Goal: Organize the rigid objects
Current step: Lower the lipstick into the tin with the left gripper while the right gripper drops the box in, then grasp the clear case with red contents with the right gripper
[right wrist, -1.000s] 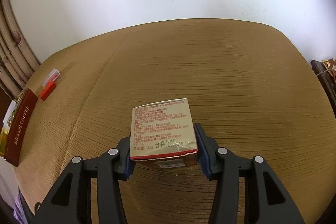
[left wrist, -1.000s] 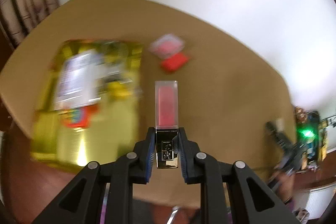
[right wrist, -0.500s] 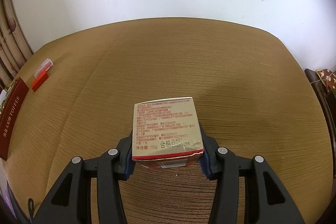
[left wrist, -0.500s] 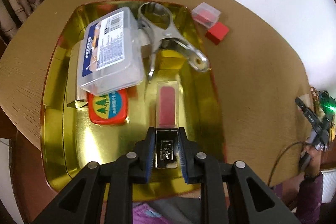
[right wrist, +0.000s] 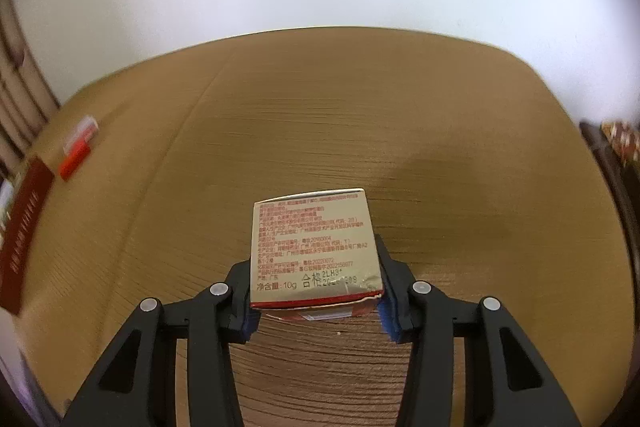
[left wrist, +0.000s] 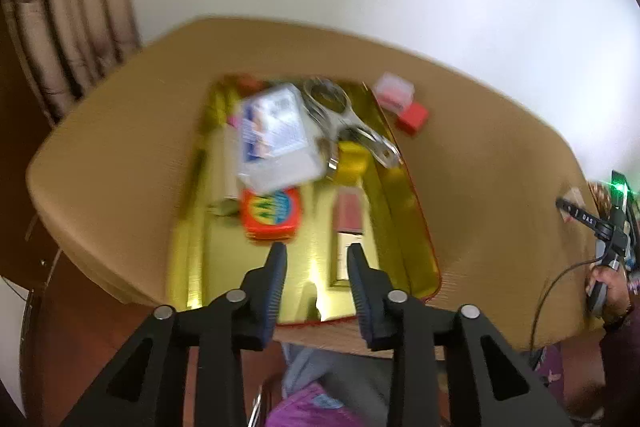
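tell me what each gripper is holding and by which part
The left gripper is open and holds nothing; the lipstick lies in the tray. The right gripper is shut on the gold box, clamped by its two opposite side faces, near end.

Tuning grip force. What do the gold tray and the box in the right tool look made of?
Gold tray: likely metal or foil-coated, with a mirror-glossy gold finish showing bright glare and reflections of its contents; the view is blurred.
Box: printed cardboard with a metallic gold sheen, red text, and a dented, creased corner near the right tool, so it crushes easily.
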`<state>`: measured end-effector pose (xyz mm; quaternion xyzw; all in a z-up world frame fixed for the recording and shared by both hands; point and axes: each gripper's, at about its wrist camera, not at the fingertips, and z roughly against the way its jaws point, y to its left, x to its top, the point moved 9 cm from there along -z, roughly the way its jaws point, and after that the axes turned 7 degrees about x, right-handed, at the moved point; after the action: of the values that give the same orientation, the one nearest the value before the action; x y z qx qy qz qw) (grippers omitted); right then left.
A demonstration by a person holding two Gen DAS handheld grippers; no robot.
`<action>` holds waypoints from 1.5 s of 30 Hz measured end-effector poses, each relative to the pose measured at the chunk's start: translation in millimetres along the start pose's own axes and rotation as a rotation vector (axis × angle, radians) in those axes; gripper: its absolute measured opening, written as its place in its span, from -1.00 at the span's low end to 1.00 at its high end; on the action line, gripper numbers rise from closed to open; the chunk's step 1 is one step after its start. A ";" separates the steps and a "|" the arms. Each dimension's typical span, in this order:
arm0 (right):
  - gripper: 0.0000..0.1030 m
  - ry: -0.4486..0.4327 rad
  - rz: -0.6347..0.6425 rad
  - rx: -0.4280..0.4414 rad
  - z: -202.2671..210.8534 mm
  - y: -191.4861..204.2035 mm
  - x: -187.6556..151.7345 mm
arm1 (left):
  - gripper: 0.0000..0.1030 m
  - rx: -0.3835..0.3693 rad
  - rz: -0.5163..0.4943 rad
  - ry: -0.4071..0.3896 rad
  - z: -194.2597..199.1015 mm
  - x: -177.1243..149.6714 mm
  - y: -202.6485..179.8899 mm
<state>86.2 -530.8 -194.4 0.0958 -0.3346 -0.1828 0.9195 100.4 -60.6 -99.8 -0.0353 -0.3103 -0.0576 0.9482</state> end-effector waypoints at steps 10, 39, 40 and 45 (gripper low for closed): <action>-0.15 -0.020 -0.105 0.337 45.2 103.2 8.2 | 0.01 0.111 0.078 -0.093 24.9 -27.6 60.8; 0.00 0.298 0.498 0.535 -39.8 503.3 -96.5 | 0.02 -0.017 0.466 0.004 7.6 -39.0 137.6; 0.07 0.282 0.509 0.537 -35.4 501.5 -96.3 | 0.02 -0.015 0.460 0.008 7.1 -39.7 136.7; 0.15 0.207 0.416 0.551 -16.8 464.8 -65.8 | 0.02 -0.032 0.473 0.024 3.1 -41.1 135.9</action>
<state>176.9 -78.4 -106.6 0.2879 -0.2888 0.1161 0.9057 83.5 78.0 -125.9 -0.1215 -0.2810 0.1608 0.9383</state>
